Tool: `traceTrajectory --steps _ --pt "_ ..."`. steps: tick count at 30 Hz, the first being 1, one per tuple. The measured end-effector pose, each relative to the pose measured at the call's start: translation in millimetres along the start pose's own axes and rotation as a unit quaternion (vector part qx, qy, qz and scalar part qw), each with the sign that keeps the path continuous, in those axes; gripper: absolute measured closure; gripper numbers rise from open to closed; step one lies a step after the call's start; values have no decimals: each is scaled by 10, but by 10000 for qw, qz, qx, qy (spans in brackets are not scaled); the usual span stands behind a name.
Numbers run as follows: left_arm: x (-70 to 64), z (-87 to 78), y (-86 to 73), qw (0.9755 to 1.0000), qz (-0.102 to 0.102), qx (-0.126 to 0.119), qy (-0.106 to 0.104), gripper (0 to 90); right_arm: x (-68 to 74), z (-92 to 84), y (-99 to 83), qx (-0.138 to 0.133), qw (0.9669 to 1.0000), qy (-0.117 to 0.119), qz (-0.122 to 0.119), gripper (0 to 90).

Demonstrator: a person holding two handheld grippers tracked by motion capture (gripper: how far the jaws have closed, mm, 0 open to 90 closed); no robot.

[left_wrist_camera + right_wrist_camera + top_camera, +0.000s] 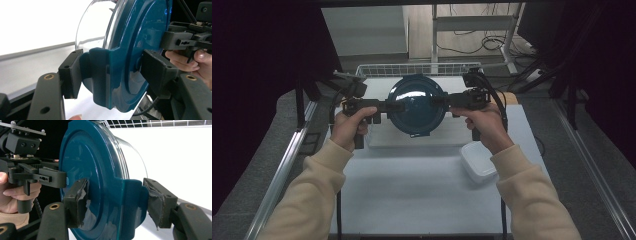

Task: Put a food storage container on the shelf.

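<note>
Now round teal container (418, 107), clear domed lid, tabs pinched by left hand-held gripper (393, 106), right hand-held gripper (443, 101).

Container (140, 50) bottom — cropped by frame

Teal container (418, 111) (clear bowl); white table (422, 185)

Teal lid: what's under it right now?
Under the teal lid, held between both tools, a pale tray edge shows on the table; the lid hides the tray's middle.
</note>
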State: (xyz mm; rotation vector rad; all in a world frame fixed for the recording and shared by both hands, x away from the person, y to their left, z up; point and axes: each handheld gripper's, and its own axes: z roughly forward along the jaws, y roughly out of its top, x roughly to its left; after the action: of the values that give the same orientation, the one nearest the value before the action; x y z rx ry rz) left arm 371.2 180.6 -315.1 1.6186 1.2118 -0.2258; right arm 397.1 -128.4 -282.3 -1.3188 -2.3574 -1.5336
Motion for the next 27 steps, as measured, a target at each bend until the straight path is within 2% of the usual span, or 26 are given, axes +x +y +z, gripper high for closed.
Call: traceTrajectory --steps 9,20,27 --pt "54 8 131 10000 -12 43 19 363 -60 56 104 9 10000 43 -12 386" --pt "21 -13 339 9999 99 19 101 363 -105 68 299 -29 9999 121 -61 387" --pt "34 13 483 9999 88 33 127 364 -164 88 418 -74 9999 139 -54 387"
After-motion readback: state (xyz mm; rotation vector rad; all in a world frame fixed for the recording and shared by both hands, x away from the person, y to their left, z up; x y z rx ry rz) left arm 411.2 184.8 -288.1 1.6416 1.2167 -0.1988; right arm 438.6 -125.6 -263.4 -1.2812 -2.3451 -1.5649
